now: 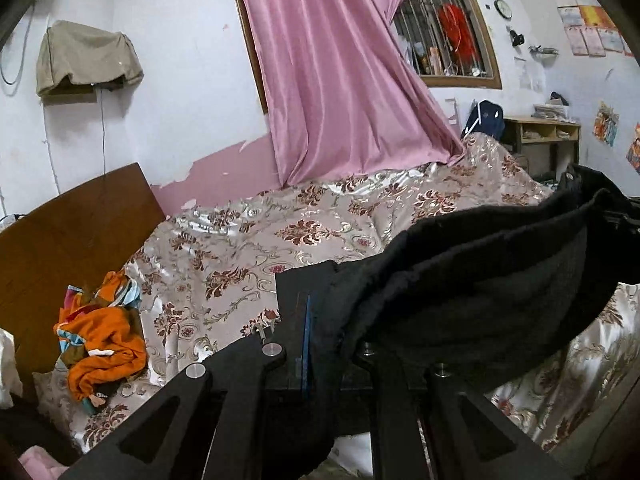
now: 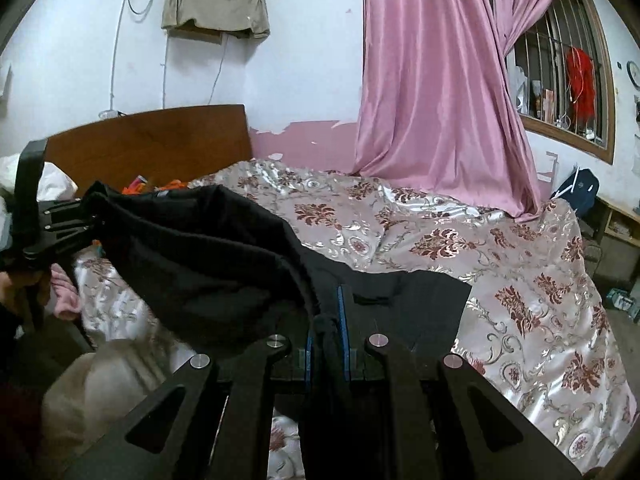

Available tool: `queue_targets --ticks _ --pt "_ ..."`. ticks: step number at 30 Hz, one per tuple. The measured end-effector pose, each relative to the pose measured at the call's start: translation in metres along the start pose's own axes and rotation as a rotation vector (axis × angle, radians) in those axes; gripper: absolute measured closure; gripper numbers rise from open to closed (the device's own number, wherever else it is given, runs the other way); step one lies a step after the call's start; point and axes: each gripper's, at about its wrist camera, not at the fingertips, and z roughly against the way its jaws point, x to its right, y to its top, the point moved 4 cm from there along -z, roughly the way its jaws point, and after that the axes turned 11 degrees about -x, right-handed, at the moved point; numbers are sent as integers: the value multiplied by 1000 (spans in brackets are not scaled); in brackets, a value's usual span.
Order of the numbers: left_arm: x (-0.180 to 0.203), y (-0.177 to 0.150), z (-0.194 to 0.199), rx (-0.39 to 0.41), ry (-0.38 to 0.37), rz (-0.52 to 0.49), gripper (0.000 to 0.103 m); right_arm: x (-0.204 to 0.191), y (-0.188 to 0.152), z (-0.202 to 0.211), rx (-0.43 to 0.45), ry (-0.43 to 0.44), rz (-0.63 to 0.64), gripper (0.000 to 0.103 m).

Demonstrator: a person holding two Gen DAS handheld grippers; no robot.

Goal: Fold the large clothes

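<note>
A large black garment [image 1: 480, 272] hangs stretched between my two grippers above the bed. My left gripper [image 1: 316, 320] is shut on one end of it, the cloth pinched between the blue-lined pads. My right gripper [image 2: 332, 320] is shut on the other end of the black garment [image 2: 208, 256]. In the right wrist view the left gripper [image 2: 64, 224] shows at the far left, holding the cloth up. In the left wrist view the garment runs off to the right, where the right gripper is mostly hidden behind it.
The bed carries a shiny floral bedspread [image 1: 280, 240], also in the right wrist view [image 2: 520, 288]. An orange garment [image 1: 100, 336] lies crumpled by the wooden headboard [image 1: 72, 232]. A pink curtain [image 2: 432, 100] hangs at the far side. A desk [image 1: 540, 136] stands at the right.
</note>
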Motion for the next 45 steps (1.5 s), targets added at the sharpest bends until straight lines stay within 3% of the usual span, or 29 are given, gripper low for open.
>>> queue_targets --ticks 7,14,21,26,31,42,45 --pt "-8 43 -69 -26 15 21 96 6 39 -54 44 -95 18 93" --pt "-3 72 -157 -97 -3 -21 96 23 64 -127 1 -147 -46 93" --pt "-4 77 -243 -177 -42 -13 96 27 78 -194 -64 -200 -38 93" --pt "7 58 -291 -213 2 -75 93 25 78 -238 -122 -213 -65 92" --pt "17 51 -304 -193 19 -98 92 29 63 -274 -205 -237 -100 91" --pt "15 49 -309 -207 2 -81 88 34 62 -287 -232 -248 -95 86" --pt "13 51 -307 -223 -10 -57 87 37 63 -287 -228 -254 -102 76"
